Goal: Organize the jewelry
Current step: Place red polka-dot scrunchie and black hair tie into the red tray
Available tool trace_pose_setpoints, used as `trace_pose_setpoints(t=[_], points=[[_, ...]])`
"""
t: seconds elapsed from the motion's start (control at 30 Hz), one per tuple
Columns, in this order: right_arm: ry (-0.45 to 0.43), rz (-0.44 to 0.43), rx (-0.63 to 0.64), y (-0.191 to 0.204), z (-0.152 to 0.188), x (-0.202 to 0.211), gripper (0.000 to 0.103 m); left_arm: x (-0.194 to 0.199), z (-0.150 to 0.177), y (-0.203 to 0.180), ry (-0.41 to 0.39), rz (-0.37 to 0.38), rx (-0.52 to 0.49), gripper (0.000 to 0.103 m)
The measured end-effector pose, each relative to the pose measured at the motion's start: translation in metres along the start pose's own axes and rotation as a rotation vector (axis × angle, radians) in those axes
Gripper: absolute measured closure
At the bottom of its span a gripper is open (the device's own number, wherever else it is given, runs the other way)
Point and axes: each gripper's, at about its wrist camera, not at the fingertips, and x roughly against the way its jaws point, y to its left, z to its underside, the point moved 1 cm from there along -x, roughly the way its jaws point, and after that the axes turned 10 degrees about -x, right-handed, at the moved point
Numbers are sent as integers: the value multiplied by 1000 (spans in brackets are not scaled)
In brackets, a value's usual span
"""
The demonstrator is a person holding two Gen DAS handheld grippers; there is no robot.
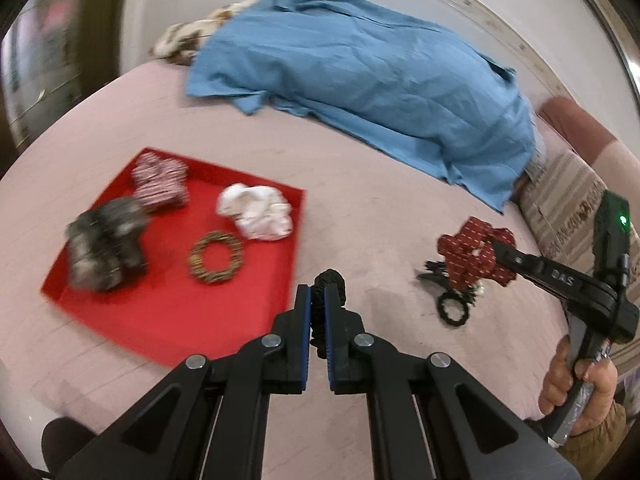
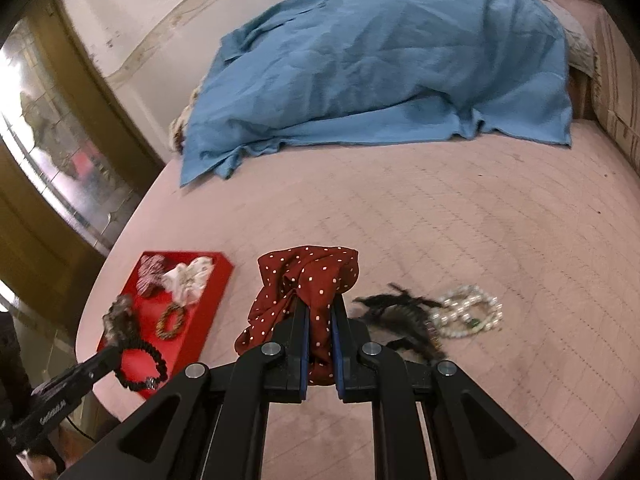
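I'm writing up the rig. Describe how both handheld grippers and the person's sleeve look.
Both the left gripper and the right gripper are matte black, with angular linkage arms, silver round pivot bolts and blue pads on the inner finger faces. The right one carries white lettering and a green light. The sleeve is mustard brown.

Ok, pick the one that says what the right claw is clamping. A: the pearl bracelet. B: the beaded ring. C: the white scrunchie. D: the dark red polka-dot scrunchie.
D: the right claw is shut on the red polka-dot scrunchie, while the pearl bracelet lies on the bed.
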Motion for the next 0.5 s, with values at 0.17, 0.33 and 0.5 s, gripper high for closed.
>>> trace_pose_setpoints(t=[0.17, 0.33, 0.5], points=[[21, -28, 40, 27, 16, -2, 93, 12, 14, 35, -2, -29, 80, 97], [51, -49, 91, 56, 30, -9, 93, 14, 24, 64, 1, -50, 146, 97], [85, -65, 142, 84, 41, -20, 93, 12, 30, 86, -2, -48, 205, 97]])
